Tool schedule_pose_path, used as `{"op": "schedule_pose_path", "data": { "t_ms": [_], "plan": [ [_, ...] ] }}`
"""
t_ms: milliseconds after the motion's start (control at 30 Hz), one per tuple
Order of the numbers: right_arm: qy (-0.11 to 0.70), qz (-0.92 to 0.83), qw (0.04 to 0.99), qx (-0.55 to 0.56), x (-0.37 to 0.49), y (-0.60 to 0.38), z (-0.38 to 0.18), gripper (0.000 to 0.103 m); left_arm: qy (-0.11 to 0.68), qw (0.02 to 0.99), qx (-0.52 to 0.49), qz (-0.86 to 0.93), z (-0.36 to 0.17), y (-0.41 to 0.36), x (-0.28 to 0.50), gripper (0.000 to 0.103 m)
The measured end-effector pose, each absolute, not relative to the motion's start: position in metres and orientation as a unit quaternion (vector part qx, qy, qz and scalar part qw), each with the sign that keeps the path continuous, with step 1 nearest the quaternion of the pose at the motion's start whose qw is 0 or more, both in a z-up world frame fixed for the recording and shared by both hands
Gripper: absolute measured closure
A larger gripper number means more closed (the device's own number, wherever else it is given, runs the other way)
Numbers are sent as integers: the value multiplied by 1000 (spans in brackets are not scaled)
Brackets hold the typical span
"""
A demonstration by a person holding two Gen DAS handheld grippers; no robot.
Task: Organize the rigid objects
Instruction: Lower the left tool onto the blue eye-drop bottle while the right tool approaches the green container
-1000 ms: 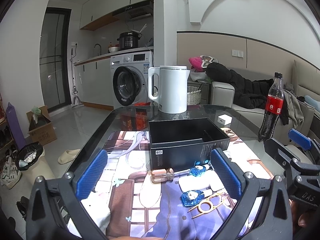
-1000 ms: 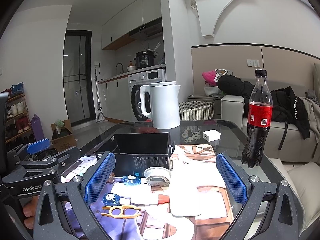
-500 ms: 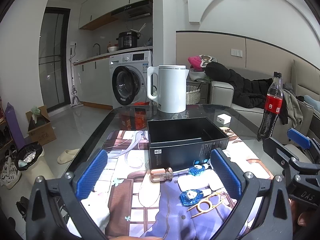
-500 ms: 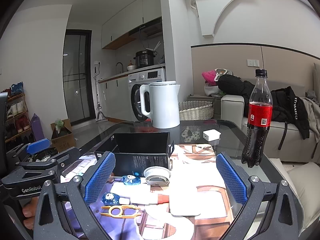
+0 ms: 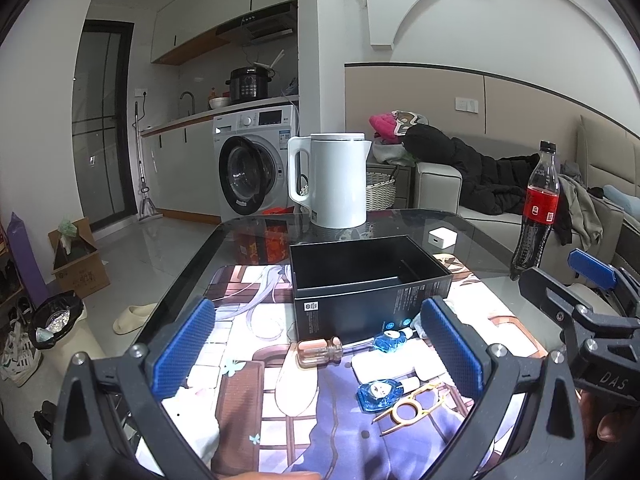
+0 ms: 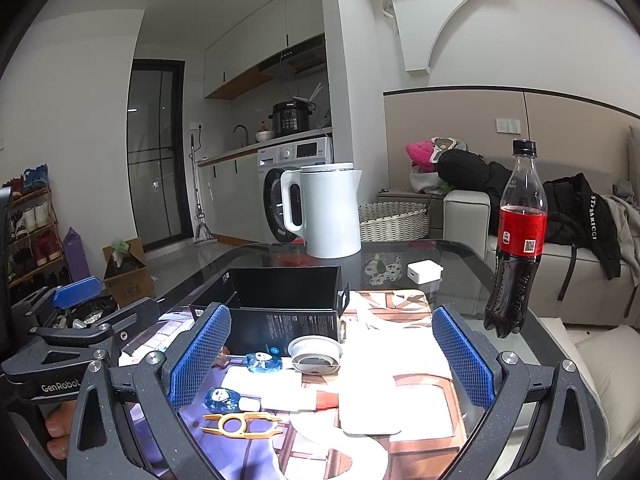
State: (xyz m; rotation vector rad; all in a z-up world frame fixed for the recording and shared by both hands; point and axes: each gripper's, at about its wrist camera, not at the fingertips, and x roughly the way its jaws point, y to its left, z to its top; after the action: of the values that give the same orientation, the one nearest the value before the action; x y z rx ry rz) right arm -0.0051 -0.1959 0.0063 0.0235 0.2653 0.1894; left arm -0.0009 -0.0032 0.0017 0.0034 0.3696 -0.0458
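An open black box [image 5: 370, 278] [image 6: 280, 304] stands on the printed mat. In front of it lie a screwdriver with a clear orange handle [image 5: 320, 352], two blue charms [image 5: 378, 391] [image 6: 262, 361], a yellow clip tool [image 5: 412, 404] [image 6: 240, 426], a round white disc [image 6: 315, 355] and white flat pieces [image 6: 368, 400]. My left gripper [image 5: 320, 352] is open and empty, held above the mat before the box. My right gripper [image 6: 328, 360] is open and empty, to the right of the left one.
A white kettle [image 5: 336, 180] [image 6: 326, 210] stands behind the box. A cola bottle [image 5: 538, 208] [image 6: 518, 240] stands at the right edge of the glass table [image 5: 248, 232]. A small white charger [image 5: 442, 237] [image 6: 424, 272] lies near it. A sofa with clothes is behind.
Both grippers have hardly moved; the left wrist view shifts very slightly. Nothing on the table has moved.
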Motion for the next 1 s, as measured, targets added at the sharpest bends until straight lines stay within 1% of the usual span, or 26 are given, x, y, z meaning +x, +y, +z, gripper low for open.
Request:
{"op": "schedule_pose_path", "data": {
  "t_ms": [367, 600, 733, 900, 1000],
  "plan": [
    [151, 96, 984, 15, 8, -200, 15, 0, 220, 975, 1, -33, 2, -1, 13, 0],
    [211, 99, 972, -22, 30, -192, 17, 0, 264, 964, -2, -23, 4, 2, 35, 0],
    [271, 95, 958, -11, 51, -196, 15, 0, 304, 952, 16, -25, 0, -3, 52, 0],
    [345, 96, 934, -1, 79, -204, 7, 0, 362, 930, 34, -44, -8, -13, 73, 0],
    [364, 88, 927, 2, 88, -209, 2, 0, 409, 910, 44, -54, -19, -17, 86, 0]
  ]
}}
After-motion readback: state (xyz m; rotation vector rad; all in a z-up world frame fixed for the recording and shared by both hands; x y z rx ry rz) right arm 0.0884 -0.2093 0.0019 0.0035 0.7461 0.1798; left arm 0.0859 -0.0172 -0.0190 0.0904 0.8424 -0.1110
